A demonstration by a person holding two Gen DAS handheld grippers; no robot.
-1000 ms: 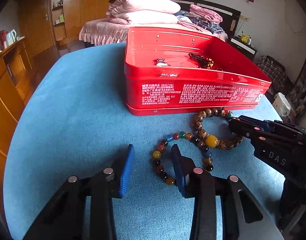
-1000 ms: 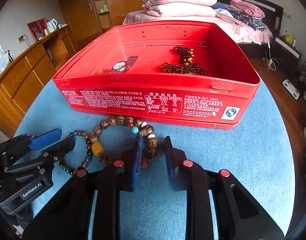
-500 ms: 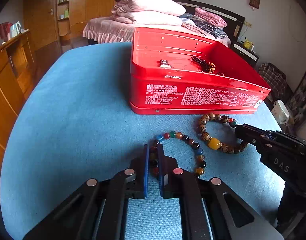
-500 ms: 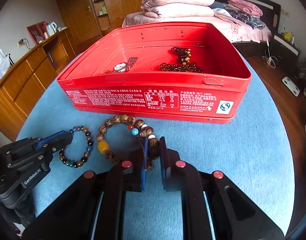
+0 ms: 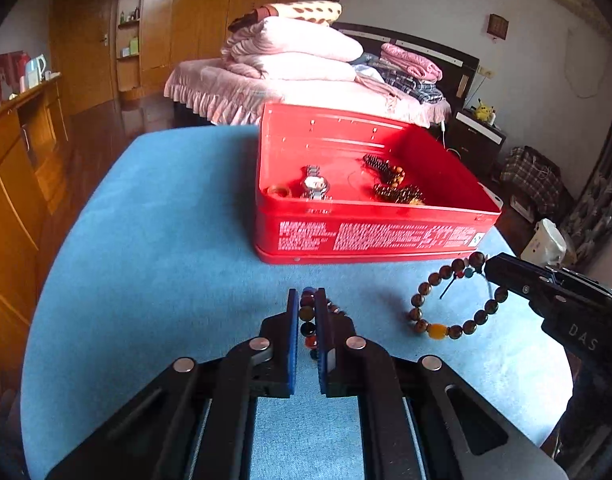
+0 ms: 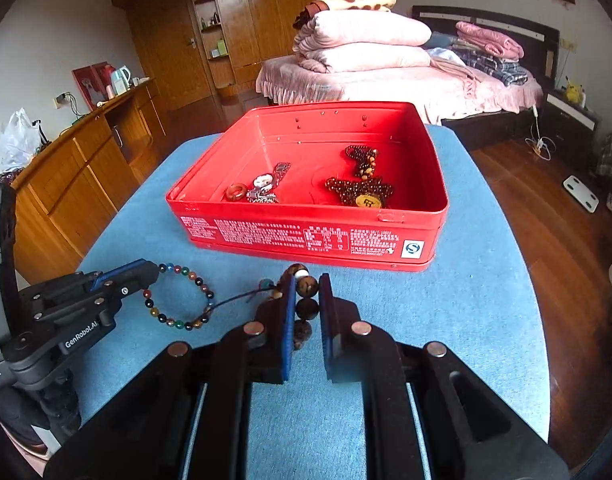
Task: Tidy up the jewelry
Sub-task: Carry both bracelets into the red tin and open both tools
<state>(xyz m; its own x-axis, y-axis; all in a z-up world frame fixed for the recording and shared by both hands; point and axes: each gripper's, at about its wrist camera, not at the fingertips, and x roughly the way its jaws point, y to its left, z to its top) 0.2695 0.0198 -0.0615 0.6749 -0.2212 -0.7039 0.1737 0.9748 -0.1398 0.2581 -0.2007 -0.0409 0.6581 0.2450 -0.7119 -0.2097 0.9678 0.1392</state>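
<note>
An open red tin [image 5: 366,236] [image 6: 306,232] stands on the blue table and holds a watch [image 5: 316,186], a ring [image 6: 235,192] and dark bead strands [image 6: 360,190]. My left gripper [image 5: 308,296] is shut on a multicoloured bead bracelet [image 5: 307,315], whose loop hangs from its tip in the right wrist view [image 6: 181,300]. My right gripper [image 6: 307,280] is shut on a brown wooden bead bracelet [image 6: 307,308]. That bracelet shows in the left wrist view [image 5: 454,304], dangling just in front of the tin's right corner. Both bracelets are off the cloth.
The blue cloth table [image 5: 165,240] [image 6: 486,280] curves off at both sides. A wooden cabinet [image 6: 77,184] runs along the left. A bed with folded bedding [image 6: 366,48] stands behind the tin, and bare wooden floor [image 6: 546,208] lies to the right.
Both grippers closed on their bracelets, which lay on the cloth, and rose with them. The tin's inside now shows more fully from above.
</note>
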